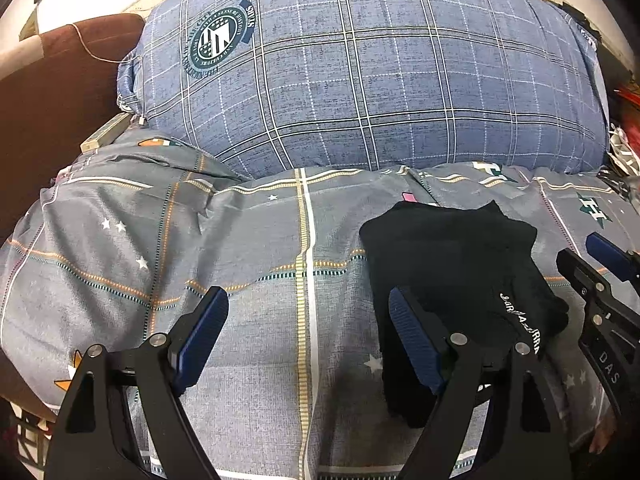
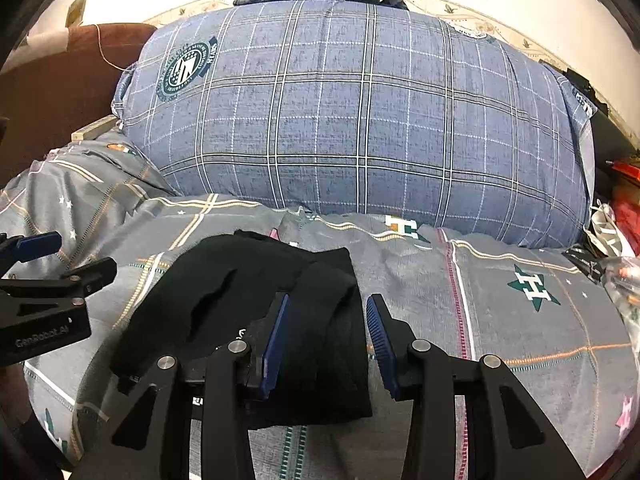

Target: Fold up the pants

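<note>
Left gripper (image 1: 308, 312) hangs wide open over bare grey bedsheet (image 1: 248, 240), nothing between its fingers. The black pants (image 1: 452, 256), bunched into a compact bundle, lie just to its right. Right gripper (image 2: 326, 316) is nearer: its fingers sit partly open, straddling the bundle's right edge without pinching it. Long axis looks like it runs away toward the blue pillow (image 2: 360, 112).

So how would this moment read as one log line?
black pants: folded on bedsheet | left gripper: open, empty | right gripper: open over pants
</note>
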{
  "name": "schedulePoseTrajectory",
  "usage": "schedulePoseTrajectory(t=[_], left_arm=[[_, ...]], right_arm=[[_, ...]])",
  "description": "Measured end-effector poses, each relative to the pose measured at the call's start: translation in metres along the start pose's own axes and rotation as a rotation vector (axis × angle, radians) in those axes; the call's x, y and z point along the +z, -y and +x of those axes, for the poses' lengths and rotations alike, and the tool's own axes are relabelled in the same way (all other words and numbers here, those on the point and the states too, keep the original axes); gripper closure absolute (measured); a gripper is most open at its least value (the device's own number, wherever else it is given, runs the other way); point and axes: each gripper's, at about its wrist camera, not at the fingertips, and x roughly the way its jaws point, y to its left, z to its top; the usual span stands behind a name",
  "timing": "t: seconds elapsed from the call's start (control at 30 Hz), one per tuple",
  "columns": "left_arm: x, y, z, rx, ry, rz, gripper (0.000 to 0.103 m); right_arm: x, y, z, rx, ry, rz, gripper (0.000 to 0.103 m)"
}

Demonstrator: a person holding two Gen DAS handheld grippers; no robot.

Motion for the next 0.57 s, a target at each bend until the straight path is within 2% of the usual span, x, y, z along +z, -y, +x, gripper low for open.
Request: schedulePoseTrajectory(t=[0.2,0.33,0.57], left_arm=[[0.001,0.005,-0.004,-0.057,0.011,0.004,0.020],[0.001,0.010,-0.003,-0.079,-0.011,0.018,0.019],[0.003,0.011,-0.004,-0.146,-0.021,-0.015,0.011]], right_arm=[[0.000,-0.001,0.000,0.004,0.002,-0.004,0.059],[-0.001,-0.003,0.001,0.011,0.001,-0.008,0.059],[-0.002,-0.004,0.003,0.006,0.000,-0.016,0.058]])
